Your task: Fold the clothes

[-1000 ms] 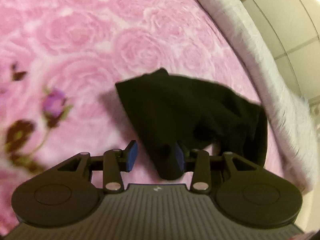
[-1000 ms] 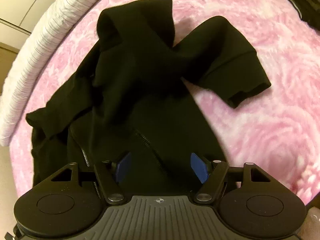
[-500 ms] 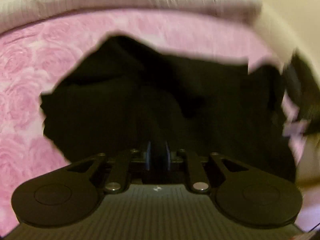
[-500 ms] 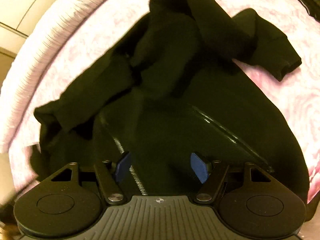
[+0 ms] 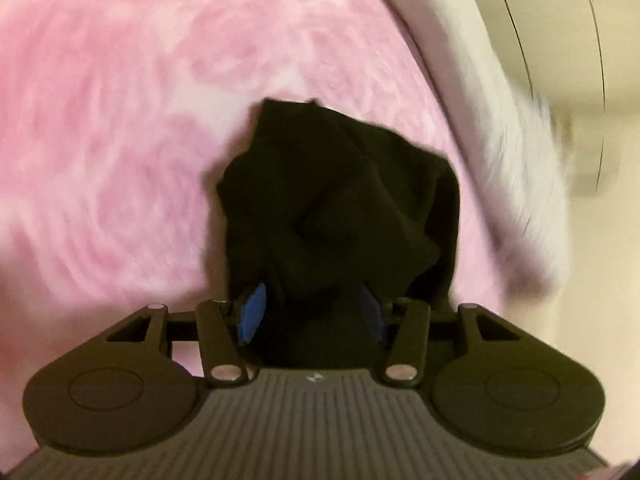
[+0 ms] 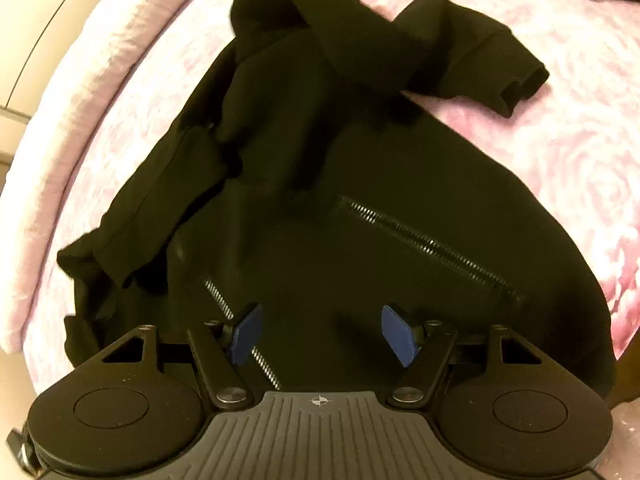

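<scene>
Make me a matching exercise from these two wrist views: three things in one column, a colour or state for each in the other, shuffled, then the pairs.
Things:
1. bedspread
2. jacket
3. right gripper

Colour or state:
A. black, crumpled, zip showing
B. jaws apart, hanging over black cloth
C. pink, with a rose pattern

Pairs: 1-C, 2-A, 3-B
</scene>
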Motion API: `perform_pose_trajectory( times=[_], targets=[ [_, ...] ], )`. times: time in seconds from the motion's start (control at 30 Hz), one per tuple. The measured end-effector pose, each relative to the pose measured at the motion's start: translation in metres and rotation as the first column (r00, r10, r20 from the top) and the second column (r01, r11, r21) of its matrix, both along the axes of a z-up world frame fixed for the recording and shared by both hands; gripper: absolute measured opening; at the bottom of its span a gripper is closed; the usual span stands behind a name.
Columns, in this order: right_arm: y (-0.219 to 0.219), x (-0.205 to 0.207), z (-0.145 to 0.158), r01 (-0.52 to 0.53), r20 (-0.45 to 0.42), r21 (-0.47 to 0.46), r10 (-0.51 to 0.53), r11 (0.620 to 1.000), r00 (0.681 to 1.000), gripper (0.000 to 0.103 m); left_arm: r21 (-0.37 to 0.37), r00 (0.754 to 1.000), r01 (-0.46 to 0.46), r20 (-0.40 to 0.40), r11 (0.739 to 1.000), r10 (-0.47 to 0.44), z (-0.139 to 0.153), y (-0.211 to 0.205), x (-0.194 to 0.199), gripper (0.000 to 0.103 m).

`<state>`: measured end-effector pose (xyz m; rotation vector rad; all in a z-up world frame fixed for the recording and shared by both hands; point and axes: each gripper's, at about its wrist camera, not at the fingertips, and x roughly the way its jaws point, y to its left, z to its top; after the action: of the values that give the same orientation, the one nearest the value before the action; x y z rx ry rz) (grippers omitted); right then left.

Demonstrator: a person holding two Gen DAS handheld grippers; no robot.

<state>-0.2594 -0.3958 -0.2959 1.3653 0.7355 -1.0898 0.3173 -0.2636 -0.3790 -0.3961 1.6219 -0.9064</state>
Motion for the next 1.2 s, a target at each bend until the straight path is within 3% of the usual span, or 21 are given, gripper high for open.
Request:
perform_pose_trajectory(
  times=[0.07,0.13,0.2,0.4,0.53,0.6,0.7,0.8,0.9,0.97,1.07,1.1,1.2],
  targets=[
    [0.000,-0.003,0.004,-0.010,-0.022,-0.015,0.009,1.000,1.000,0.069,-0.001,0.995,-0.083,-0.058,0.997,0.083,-0.012,0.004,-0.002,0.038],
    [-0.001,-0.011,0.009,0.000,-0.041,-0.030,-0.001,1.000,0.999,0.069,0.010,0.996,-0.060,-0.060,0.998,0.060,-0.016,0.002,-0.001,0.013],
    [-0.001,-0.017,0.012,0.020,-0.036,-0.043,-0.022,0.999,0.999,0.069,0.008,0.999,-0.026,-0.044,1.000,0.026,-0.017,0.001,0.000,0.001],
    [-0.006,-0.026,0.030,0.029,-0.017,-0.085,-0.030,0.996,0.999,0.069,-0.036,0.990,0.029,0.139,0.999,-0.024,0.027,0.026,0.023,0.000],
    [-0.014,-0.041,0.057,0.064,-0.004,-0.150,-0.065,0.987,0.998,0.069,0.074,0.962,-0.017,0.273,0.997,-0.004,0.040,0.057,0.063,0.000],
    [-0.019,-0.051,0.072,0.084,-0.005,-0.166,-0.086,0.982,0.996,0.069,0.130,0.934,-0.015,0.357,0.991,-0.032,0.046,0.072,0.087,0.000],
    [-0.026,-0.073,0.110,0.101,0.000,-0.217,-0.104,0.971,0.995,0.069,0.241,0.880,-0.057,0.470,0.969,-0.065,0.058,0.098,0.137,0.000],
    [-0.032,-0.099,0.161,0.124,-0.024,-0.306,-0.138,0.944,0.990,0.069,0.277,0.836,-0.167,0.549,0.946,-0.013,0.077,0.135,0.179,0.001],
    [-0.033,-0.121,0.210,0.174,-0.003,-0.396,-0.191,0.902,0.982,0.069,0.361,0.807,-0.268,0.591,0.893,0.004,0.083,0.163,0.189,0.000],
    [-0.034,-0.124,0.227,0.175,0.009,-0.424,-0.189,0.889,0.982,0.070,0.389,0.809,-0.311,0.587,0.867,0.027,0.080,0.181,0.182,0.000],
    [-0.041,-0.110,0.210,0.119,-0.003,-0.401,-0.131,0.908,0.991,0.070,0.369,0.827,-0.256,0.562,0.893,0.005,0.081,0.179,0.142,0.000],
    [-0.043,-0.105,0.197,0.102,-0.009,-0.380,-0.114,0.919,0.993,0.076,0.360,0.838,-0.215,0.545,0.908,-0.018,0.081,0.171,0.124,0.000],
    [-0.047,-0.082,0.125,0.054,-0.032,-0.249,-0.064,0.967,0.997,0.085,0.290,0.878,-0.009,0.460,0.957,-0.131,0.075,0.119,0.059,0.003]
  ],
)
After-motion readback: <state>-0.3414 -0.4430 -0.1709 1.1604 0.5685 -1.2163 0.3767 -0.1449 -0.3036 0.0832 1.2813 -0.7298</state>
